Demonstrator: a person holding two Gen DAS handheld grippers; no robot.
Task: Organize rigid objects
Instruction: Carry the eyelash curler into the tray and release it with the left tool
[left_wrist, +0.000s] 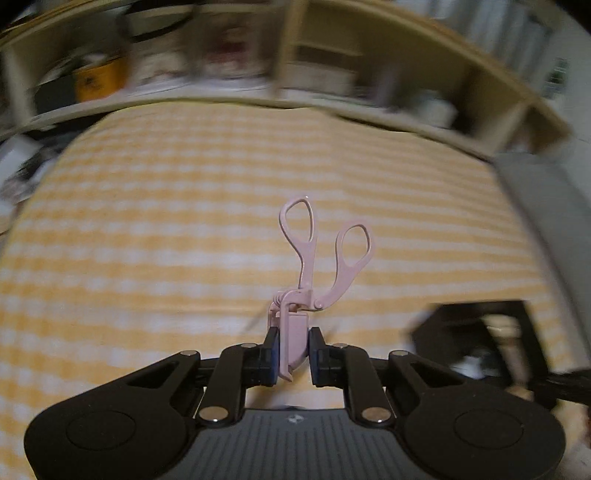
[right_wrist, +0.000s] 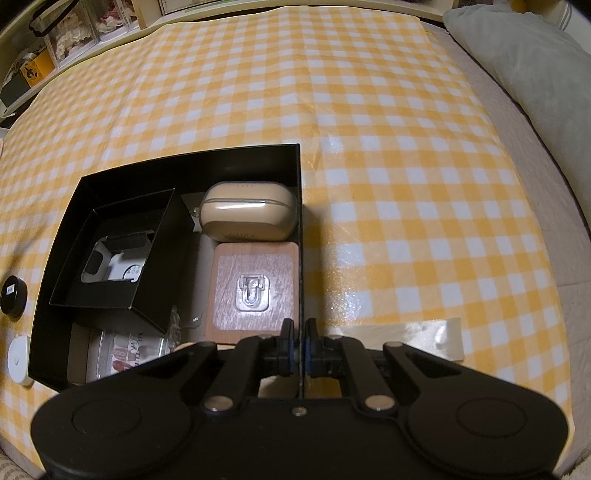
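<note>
The left gripper clamps a pink eyelash curler by its head above the checked cloth; it looks light, stiff, slippery. The right gripper pinches the black box wall, steadying it.

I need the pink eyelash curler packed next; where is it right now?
Left wrist view: the curler is held in the left gripper, above the checked cloth.

Little is legible from here. The clear packet in the near-left corner of the black box bears print too small to read; the beige case carries an embossed mark, also unreadable.
</note>
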